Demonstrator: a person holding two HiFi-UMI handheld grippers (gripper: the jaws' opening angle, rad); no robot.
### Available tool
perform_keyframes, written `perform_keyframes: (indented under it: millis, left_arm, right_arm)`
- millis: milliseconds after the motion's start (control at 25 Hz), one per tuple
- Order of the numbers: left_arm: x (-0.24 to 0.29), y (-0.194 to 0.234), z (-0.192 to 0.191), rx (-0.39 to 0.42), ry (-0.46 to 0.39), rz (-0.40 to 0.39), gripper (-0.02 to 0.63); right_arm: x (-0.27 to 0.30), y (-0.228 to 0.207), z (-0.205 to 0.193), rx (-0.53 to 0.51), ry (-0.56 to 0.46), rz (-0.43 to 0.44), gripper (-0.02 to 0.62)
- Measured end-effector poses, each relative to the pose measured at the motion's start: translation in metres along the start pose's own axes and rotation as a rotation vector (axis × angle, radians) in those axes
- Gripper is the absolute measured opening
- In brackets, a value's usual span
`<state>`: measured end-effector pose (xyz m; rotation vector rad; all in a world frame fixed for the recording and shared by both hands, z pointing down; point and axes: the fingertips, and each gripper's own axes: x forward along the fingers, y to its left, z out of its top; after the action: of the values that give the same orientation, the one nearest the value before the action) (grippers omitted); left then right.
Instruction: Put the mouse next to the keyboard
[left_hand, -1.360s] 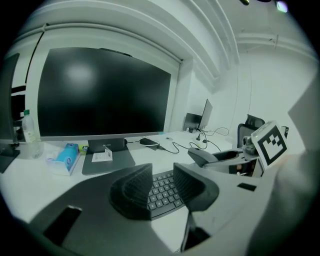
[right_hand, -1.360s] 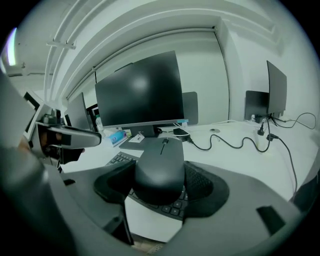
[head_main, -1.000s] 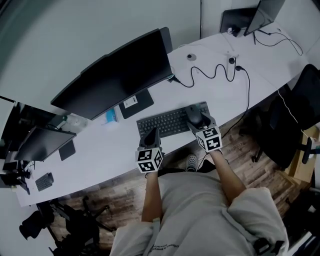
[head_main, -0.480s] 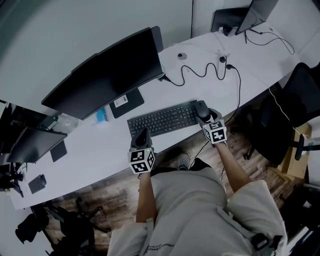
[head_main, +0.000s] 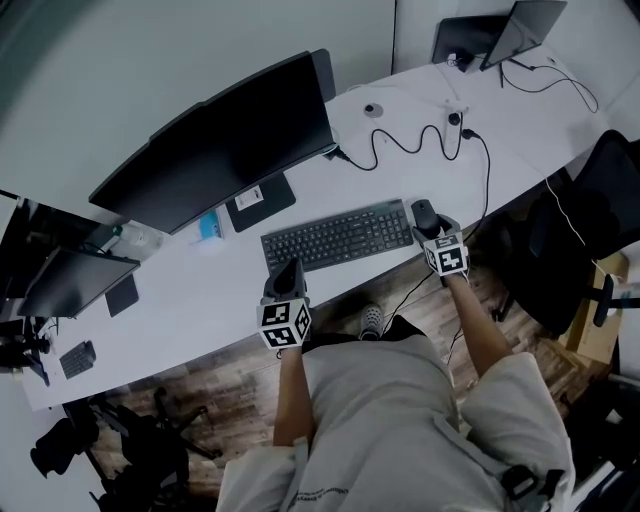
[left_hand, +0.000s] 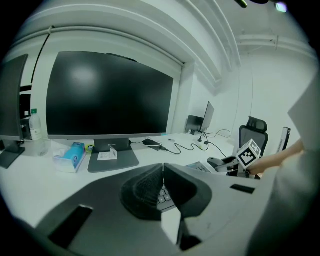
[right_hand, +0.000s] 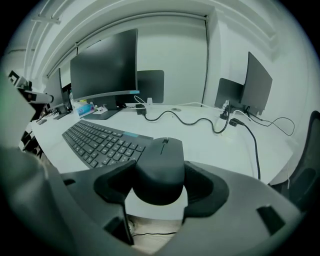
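While the fingers of your right gripper (right_hand: 159, 181) pinch the black mouse (right_hand: 161, 162) just right of the keyboard (head_main: 338, 236), at the worktop (head_main: 200, 290) edge, your left gripper (left_hand: 163, 186) fingers are pressed together, empty, near the keyboard's left end.

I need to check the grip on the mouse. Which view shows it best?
The right gripper view: the mouse fills the centre, clamped between the right tongs. The head view shows it small, right of the keyboard. The left gripper view shows only a distant dark shape.
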<state>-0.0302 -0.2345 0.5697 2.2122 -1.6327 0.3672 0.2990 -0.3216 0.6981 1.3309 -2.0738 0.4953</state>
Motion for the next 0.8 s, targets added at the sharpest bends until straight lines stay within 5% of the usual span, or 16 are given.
perform_keyframes:
  millis: [320,800]
  left_arm:
    - [-0.003,0.0,-0.003,0.002,0.015,0.014,0.025]
    - [-0.011,0.004,-0.006,-0.003,0.039,0.031,0.023]
  right_arm:
    - [0.022,-0.013,-0.014,0.044,0.07,0.042,0.304]
    - [0.04,-0.022,-0.008,0.069,0.034,0.053,0.305]
